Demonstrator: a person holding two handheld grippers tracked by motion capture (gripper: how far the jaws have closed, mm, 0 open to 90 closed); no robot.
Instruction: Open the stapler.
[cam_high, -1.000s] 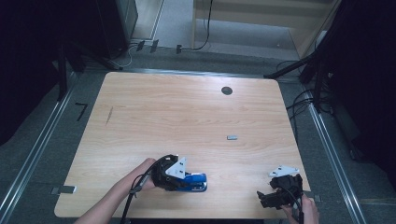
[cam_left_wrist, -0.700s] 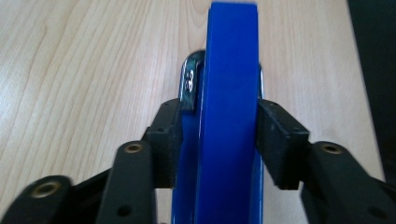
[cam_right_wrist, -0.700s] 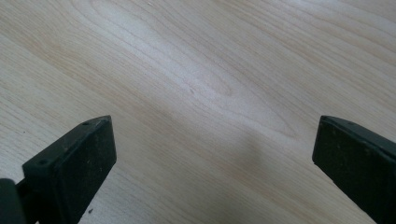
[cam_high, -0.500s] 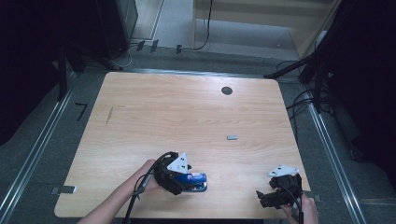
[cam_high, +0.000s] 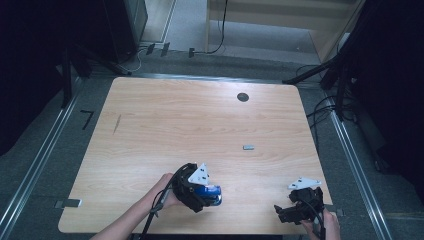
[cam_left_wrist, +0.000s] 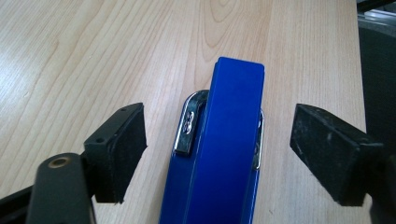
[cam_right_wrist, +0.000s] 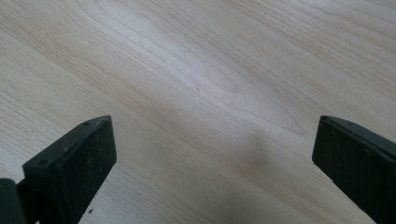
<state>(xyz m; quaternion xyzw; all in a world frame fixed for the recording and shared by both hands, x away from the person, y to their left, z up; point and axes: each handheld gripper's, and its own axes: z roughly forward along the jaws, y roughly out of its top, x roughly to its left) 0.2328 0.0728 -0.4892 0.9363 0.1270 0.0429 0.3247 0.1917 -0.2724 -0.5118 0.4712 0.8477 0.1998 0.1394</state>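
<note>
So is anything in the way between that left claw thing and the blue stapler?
Nothing visible. The blue stapler lies on the wooden table right between the left gripper's jaws, which have just been opening and stand clear of its sides.

No readable text, labels, brands or numbers, blue stapler (cam_left_wrist: 219, 154) plain, wooden table (cam_high: 200, 125) unmarked
</note>
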